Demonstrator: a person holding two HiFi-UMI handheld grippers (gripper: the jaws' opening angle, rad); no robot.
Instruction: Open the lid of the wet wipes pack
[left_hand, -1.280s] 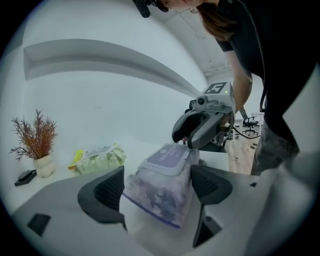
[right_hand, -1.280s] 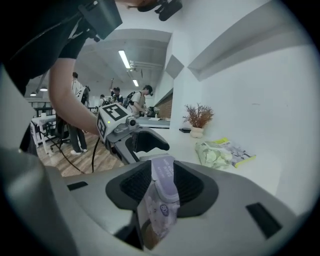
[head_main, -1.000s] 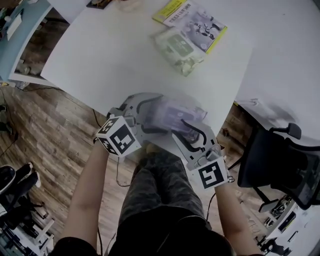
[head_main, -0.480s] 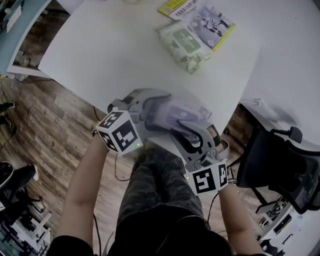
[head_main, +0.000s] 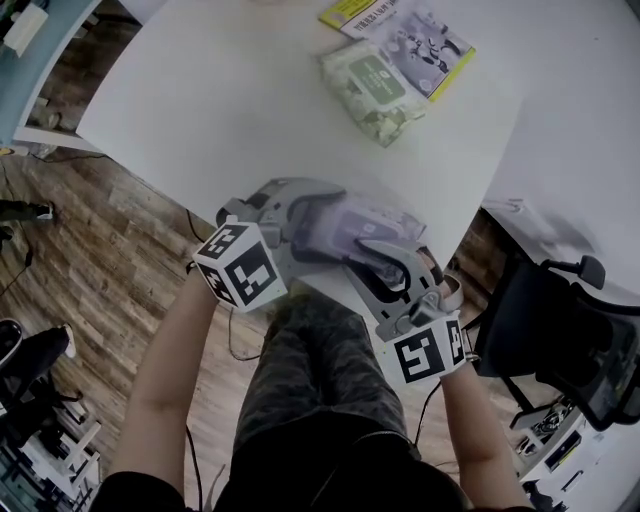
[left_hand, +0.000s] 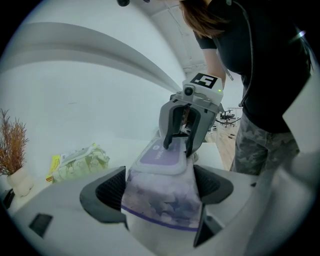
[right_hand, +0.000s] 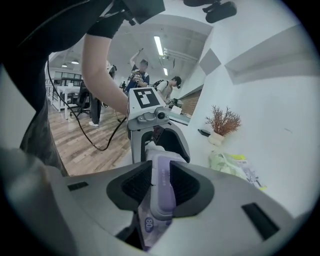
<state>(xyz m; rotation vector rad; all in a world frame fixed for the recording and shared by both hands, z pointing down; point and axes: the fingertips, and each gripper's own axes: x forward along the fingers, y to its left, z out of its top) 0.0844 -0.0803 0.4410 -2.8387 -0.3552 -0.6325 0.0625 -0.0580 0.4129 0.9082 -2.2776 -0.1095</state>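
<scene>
A purple wet wipes pack (head_main: 352, 222) is held just above the near edge of the white table (head_main: 230, 110). My left gripper (head_main: 318, 222) is shut on it: in the left gripper view both pads press the soft bag (left_hand: 162, 195) from the sides. The pack's lilac flip lid (left_hand: 161, 156) faces up toward my right gripper (left_hand: 179, 146). In the right gripper view the lid (right_hand: 163, 192) stands edge-on between the jaws of the right gripper (right_hand: 160, 185), which are closing, and both pads touch it.
A green wipes pack (head_main: 372, 92) lies on a yellow-edged booklet (head_main: 412, 35) at the table's far side. A dried plant in a vase (right_hand: 223, 123) stands further back. A black office chair (head_main: 560, 320) is at the right. People stand in the room behind.
My right gripper has rolled a little and its jaws have drawn in on the lid. The left gripper and the pack have stayed put.
</scene>
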